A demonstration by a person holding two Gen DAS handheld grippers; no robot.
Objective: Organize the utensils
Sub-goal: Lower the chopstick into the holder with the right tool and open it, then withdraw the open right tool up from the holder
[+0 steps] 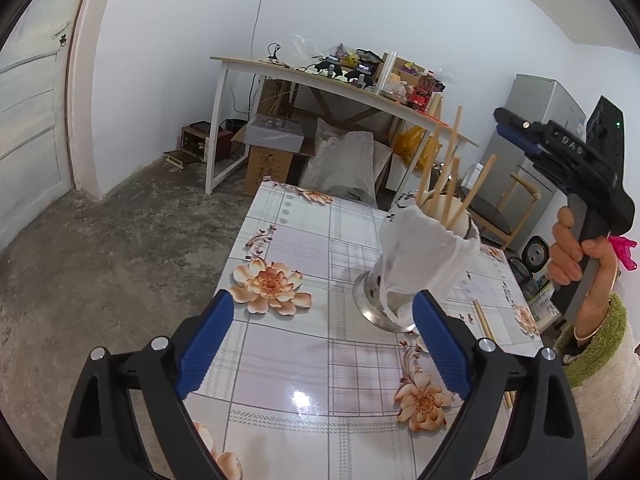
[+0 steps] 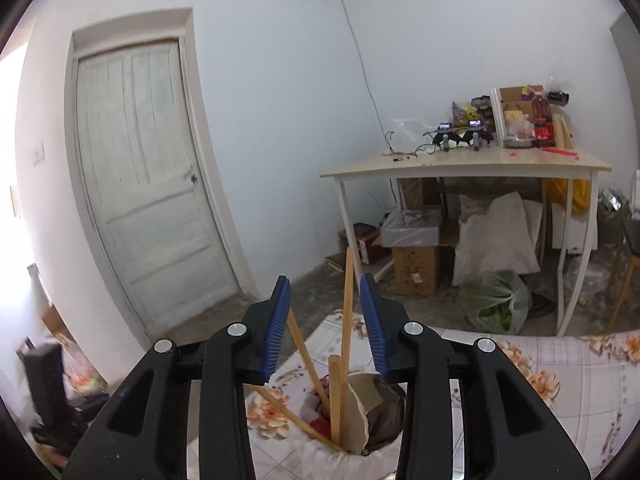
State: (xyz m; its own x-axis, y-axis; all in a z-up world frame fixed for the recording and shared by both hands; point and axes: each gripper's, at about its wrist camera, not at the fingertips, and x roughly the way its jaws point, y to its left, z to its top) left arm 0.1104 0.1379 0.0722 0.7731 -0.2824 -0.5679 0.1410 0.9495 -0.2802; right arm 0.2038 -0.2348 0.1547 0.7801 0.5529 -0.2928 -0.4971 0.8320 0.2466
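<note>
Chopsticks (image 1: pixel 448 176) upright in holder (image 1: pixel 420 264), tips splayed upward, right gripper (image 2: pixel 326 320) open above.

White walls (image 2: pixel 280 80), concrete floor (image 1: pixel 100 260), cluttered desk (image 2: pixel 460 162)

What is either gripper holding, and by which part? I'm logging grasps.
Nothing. The left gripper is open beside the utensil holder; the right gripper is open, its fingers apart around an upright chopstick without clamping it.
</note>
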